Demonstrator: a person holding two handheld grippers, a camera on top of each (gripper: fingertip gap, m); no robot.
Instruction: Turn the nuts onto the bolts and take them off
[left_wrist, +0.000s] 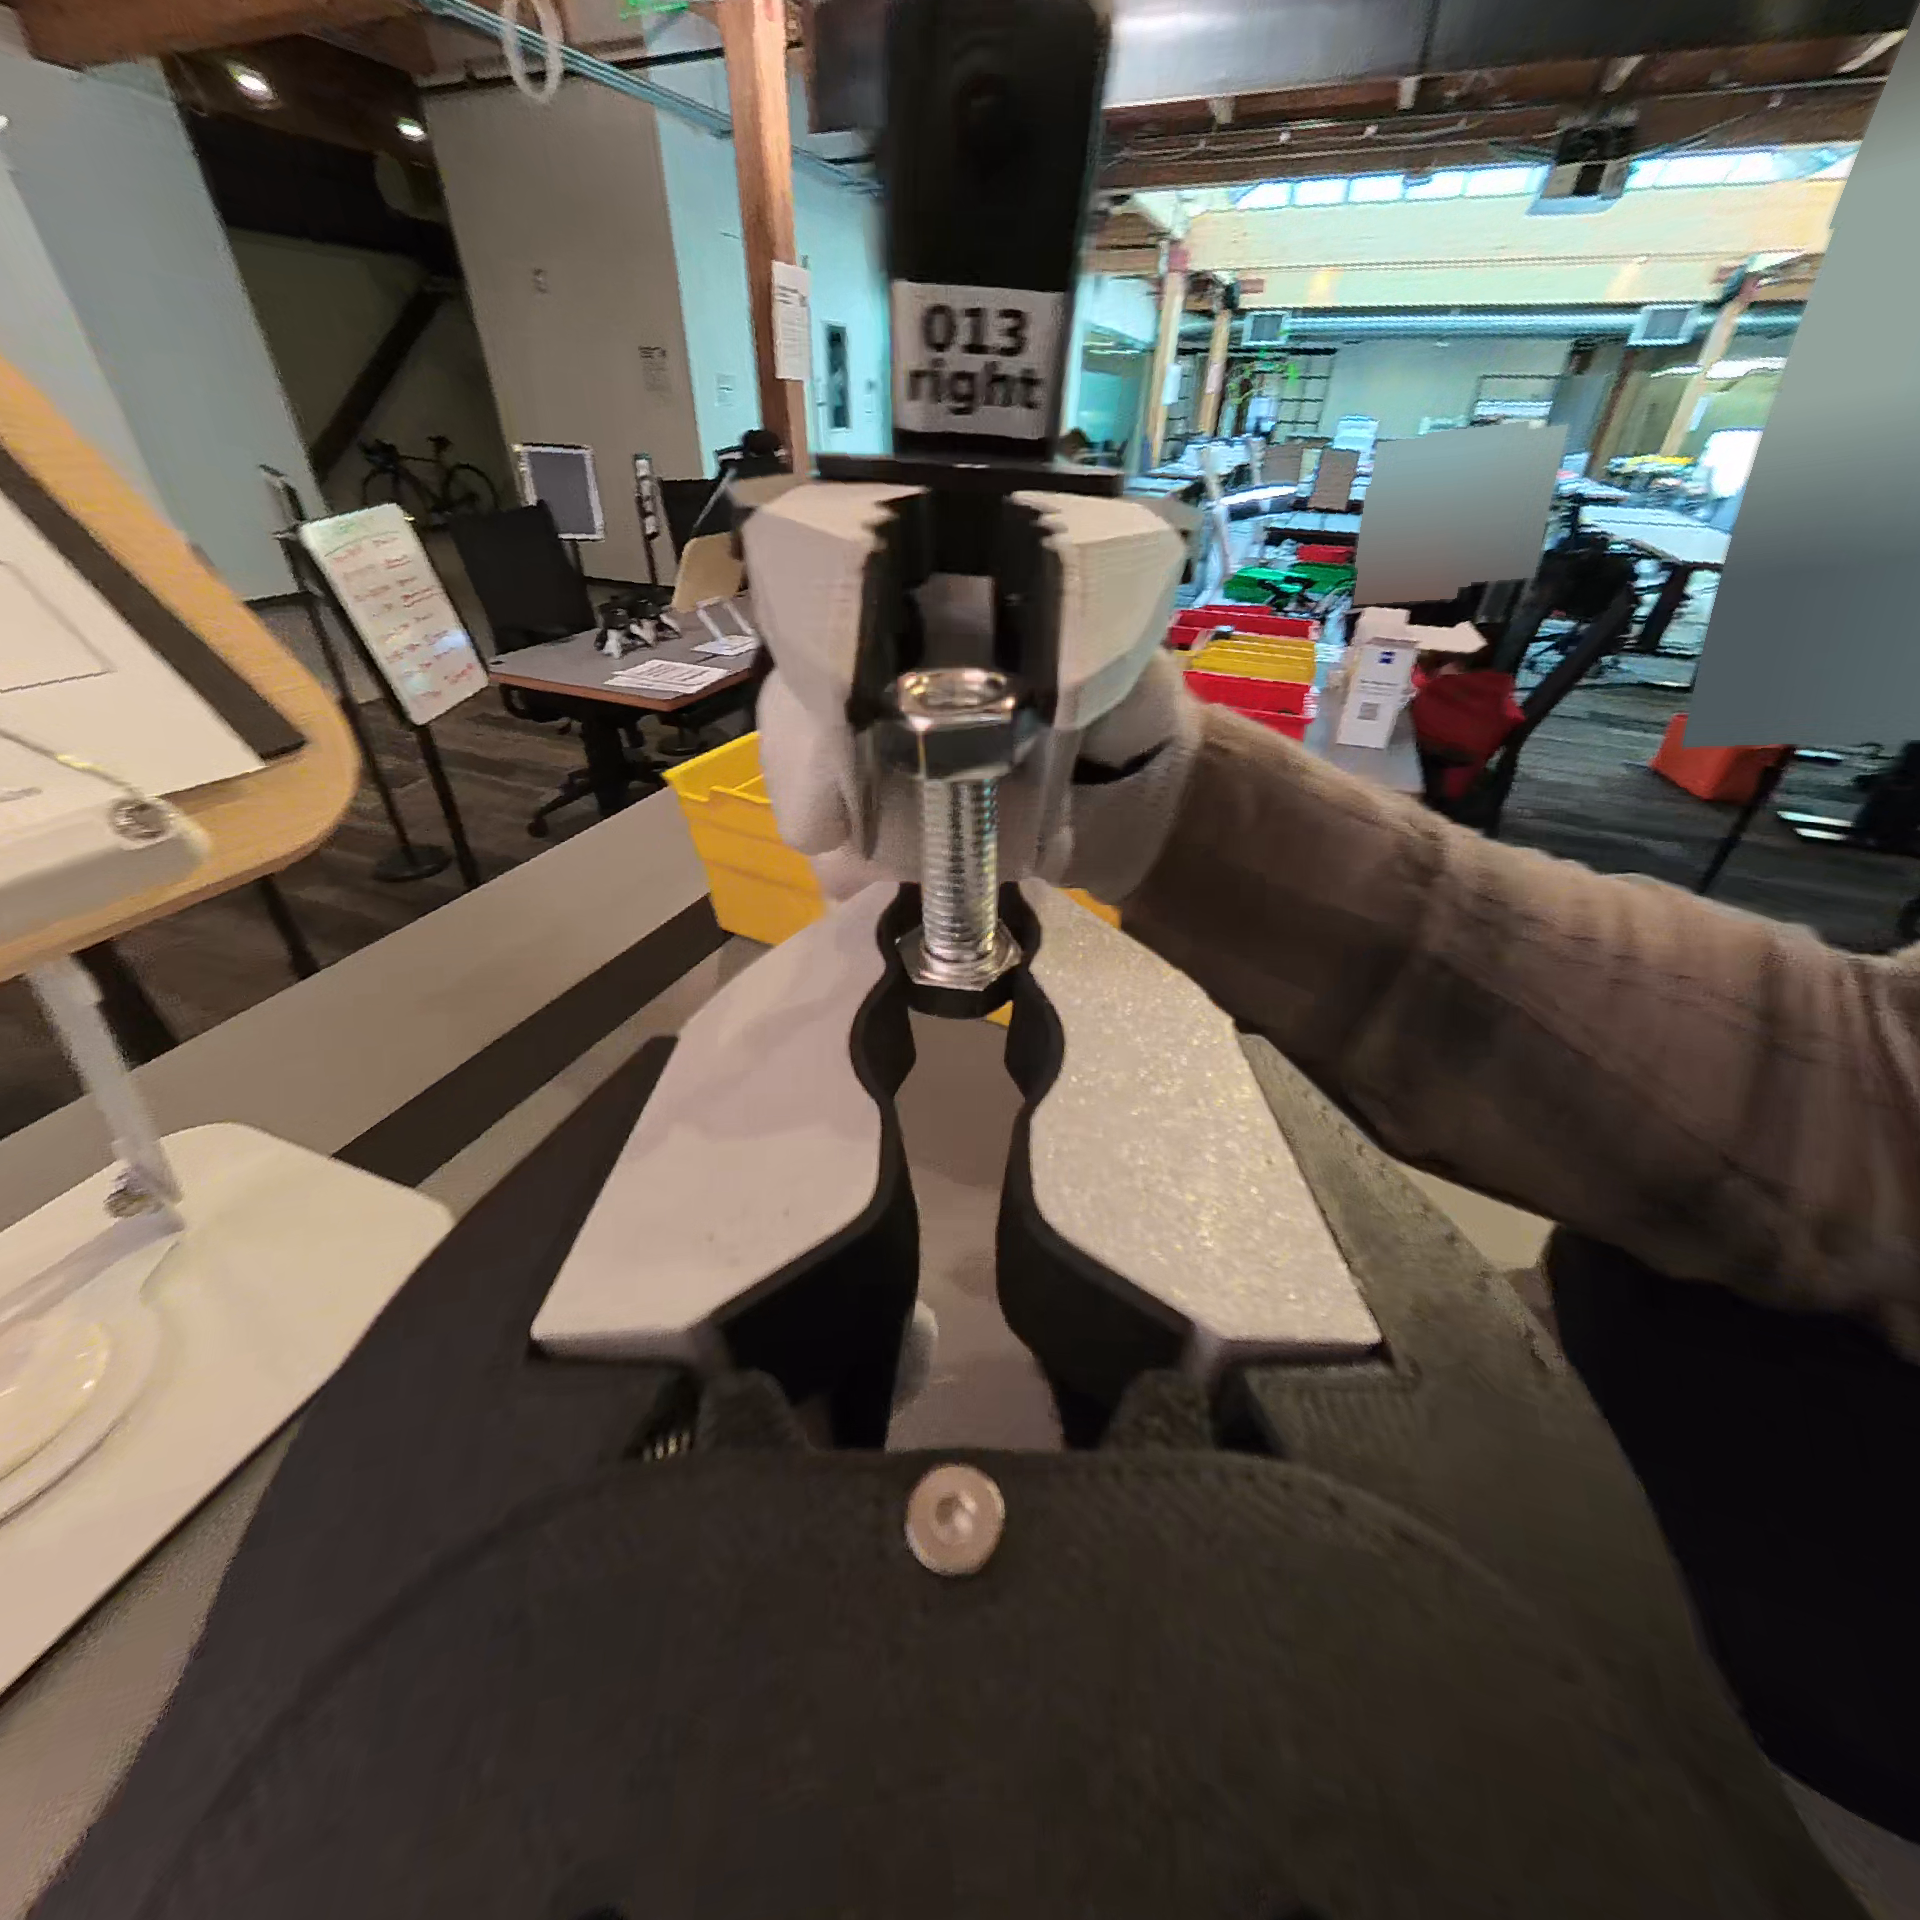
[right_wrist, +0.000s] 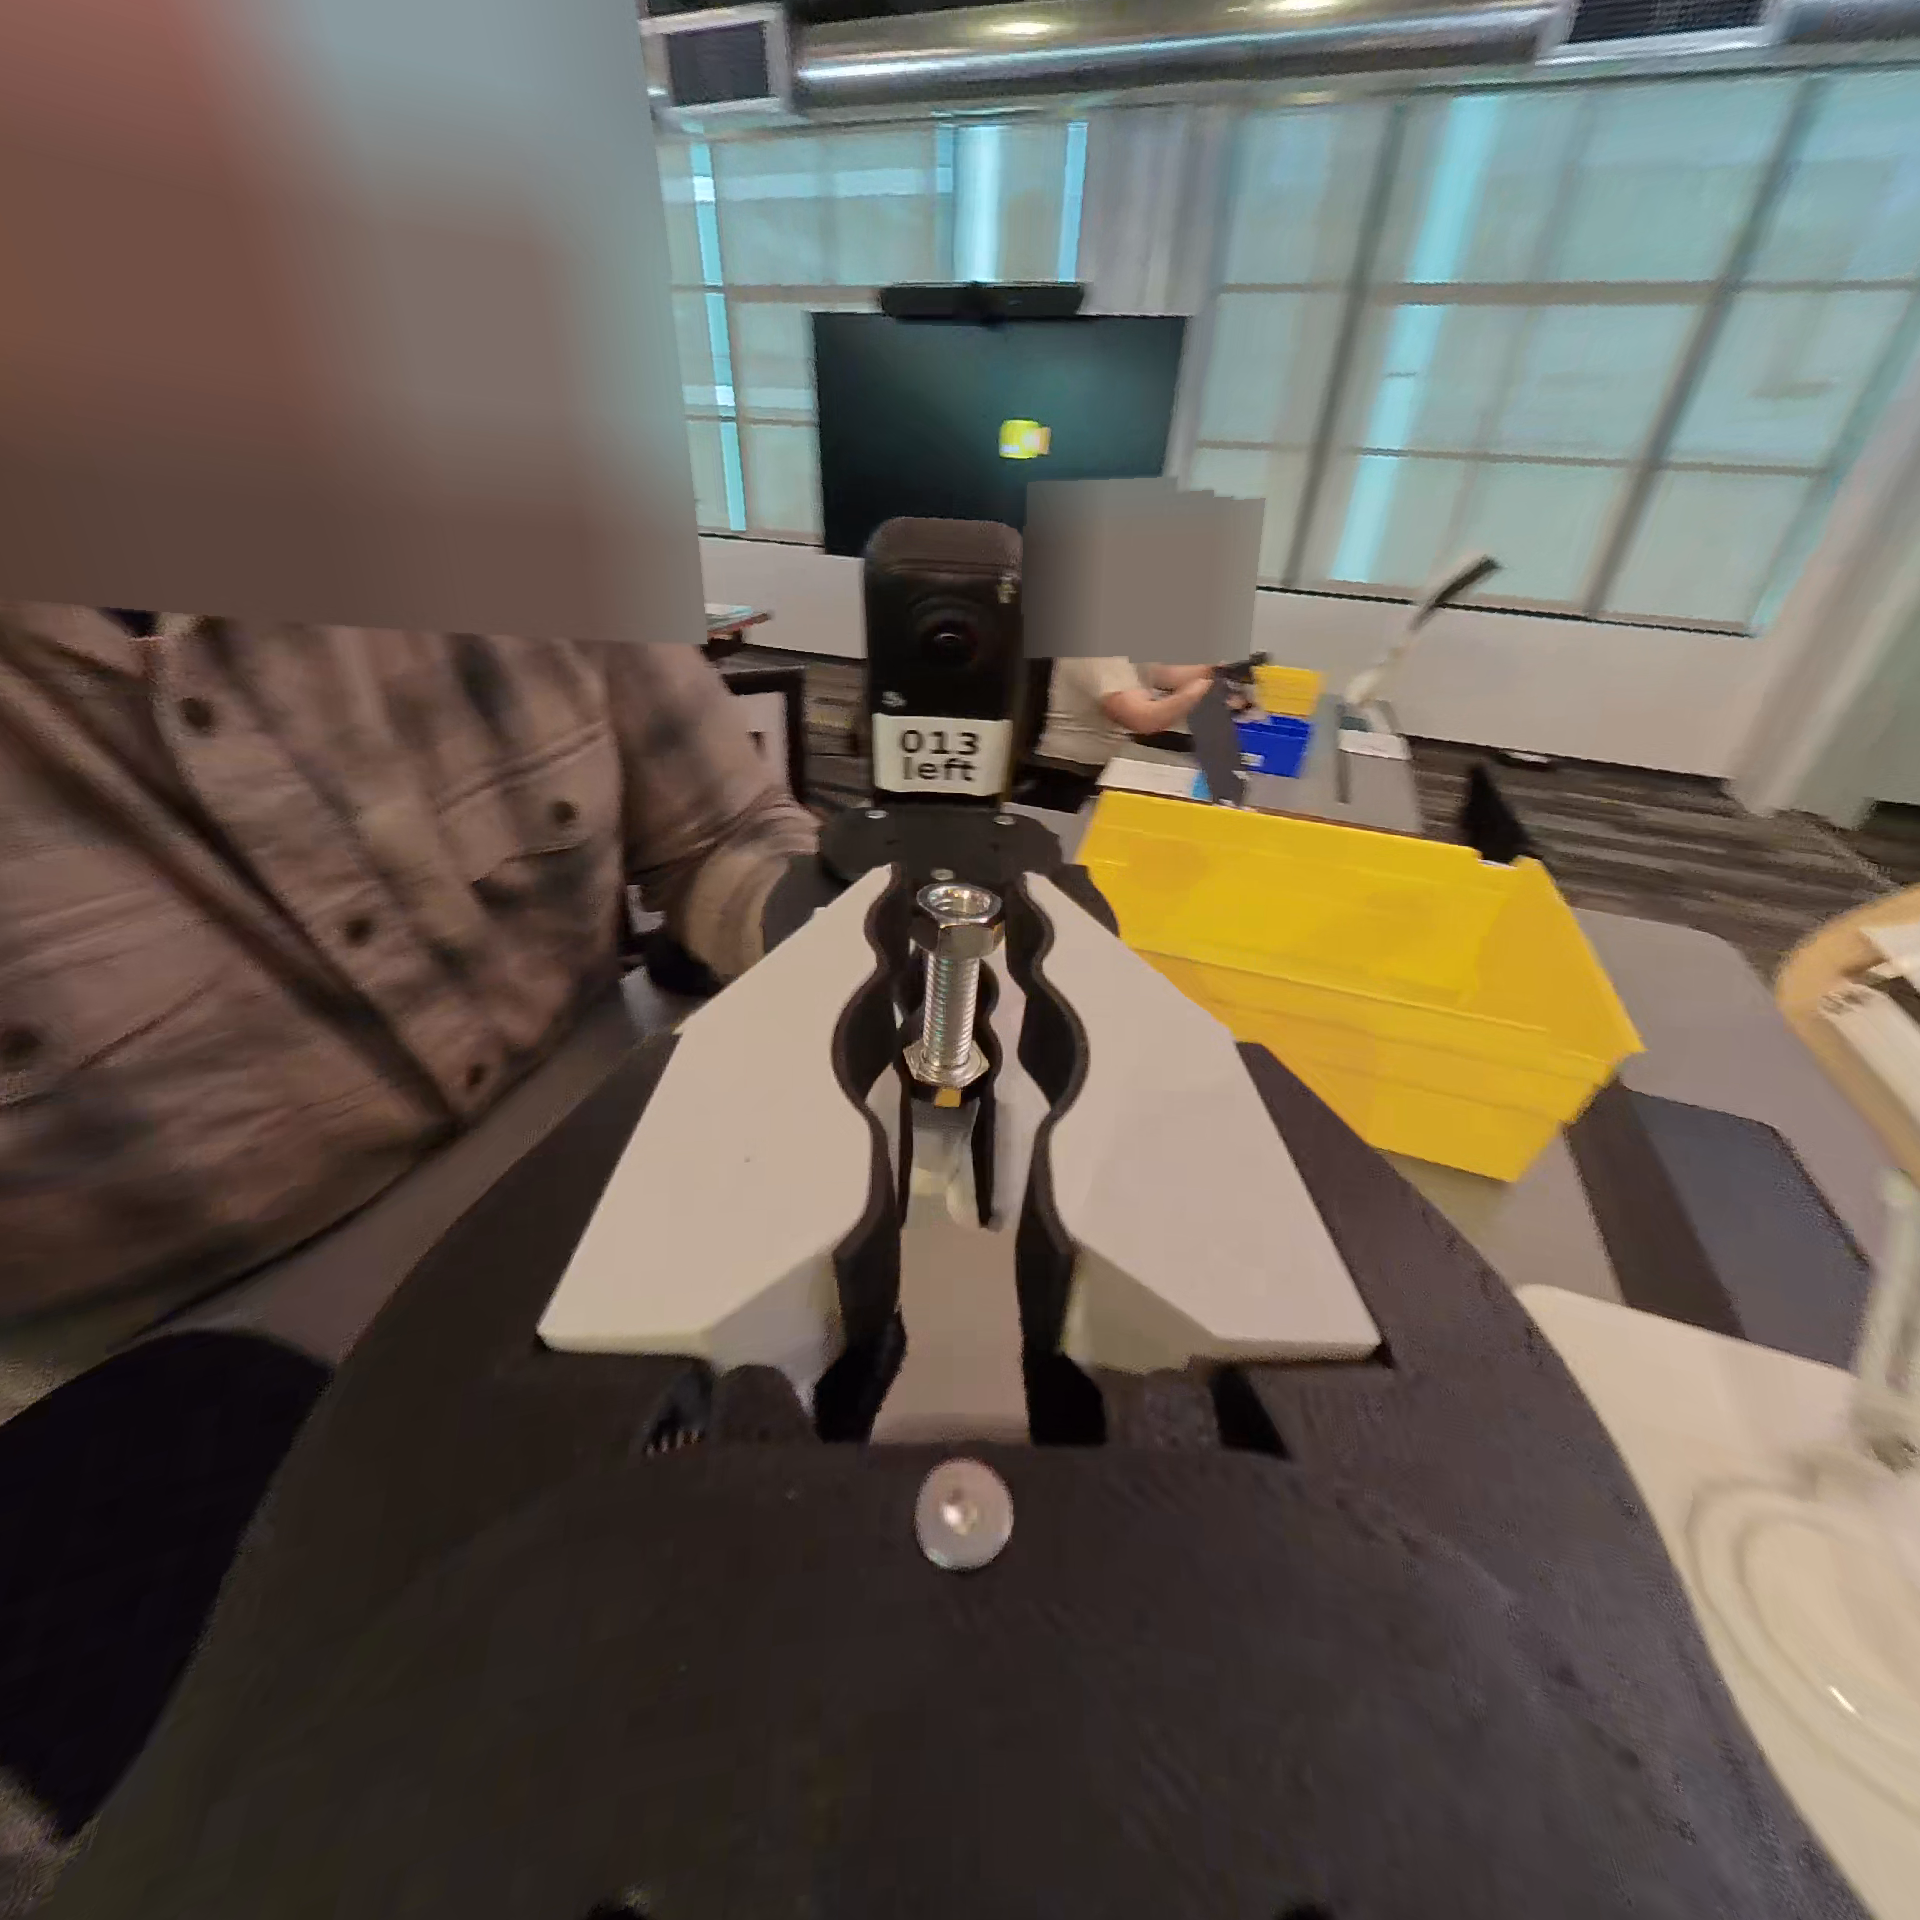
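Observation:
A silver bolt stands roughly upright between the two grippers. My left gripper is shut on the hex head at its lower end. A silver nut with an open bore sits on the top of the thread, and the right gripper is shut on it from the far side. In the right wrist view, my right gripper holds the nut at its fingertips. The thread and hex head show through the gap below. The left gripper's fingers are mostly hidden there.
A yellow bin stands on the grey table just behind the grippers, and it also shows in the right wrist view. A white stand base is at one side. A person's sleeved arm reaches in from the right. Tip to tip, the grippers are about 6 cm apart.

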